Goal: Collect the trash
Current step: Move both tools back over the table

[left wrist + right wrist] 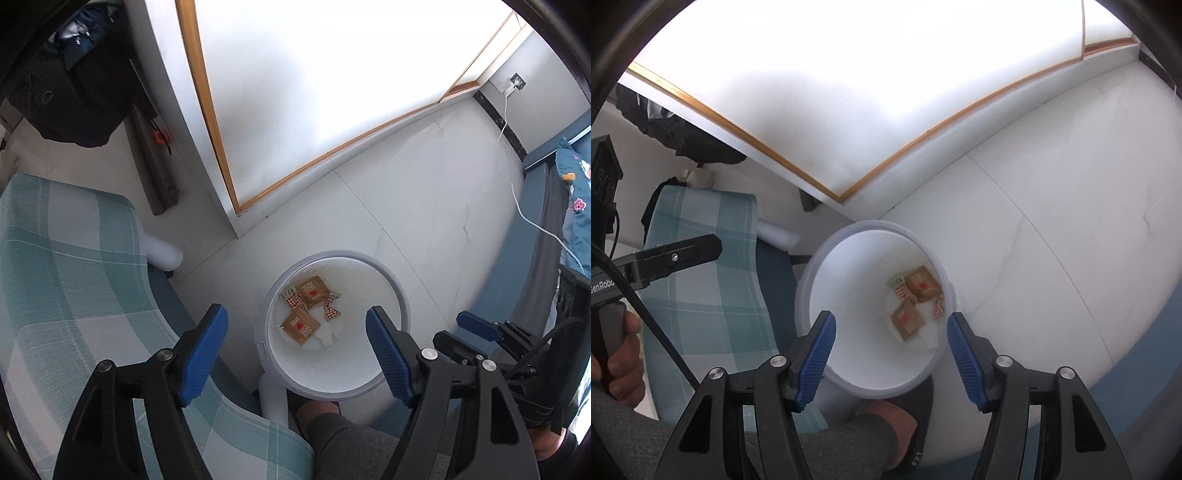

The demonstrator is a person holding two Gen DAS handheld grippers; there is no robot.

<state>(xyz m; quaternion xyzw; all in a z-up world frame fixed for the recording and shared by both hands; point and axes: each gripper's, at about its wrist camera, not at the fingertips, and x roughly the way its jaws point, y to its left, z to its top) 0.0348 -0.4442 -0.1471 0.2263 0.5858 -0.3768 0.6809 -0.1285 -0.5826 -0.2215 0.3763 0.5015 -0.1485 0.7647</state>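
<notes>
A white round trash bin [399, 291] stands on the floor; it also shows in the right wrist view [812, 280]. Inside lie two brown sachets with a red heart [312, 291] [923, 284] and small red-checked wrappers [331, 310] [899, 293]. My left gripper [295, 354] is open and empty above the bin's near rim. My right gripper [890, 354] is open and empty above the bin too; it shows at the right of the left wrist view [476, 328].
A chair with a green plaid cushion [74, 277] [713, 266] stands left of the bin. A white door with a wooden frame [295, 110] is behind. A bed with blue bedding [576, 192] and a white cable [517, 192] are at the right. My foot [886, 417] is below the bin.
</notes>
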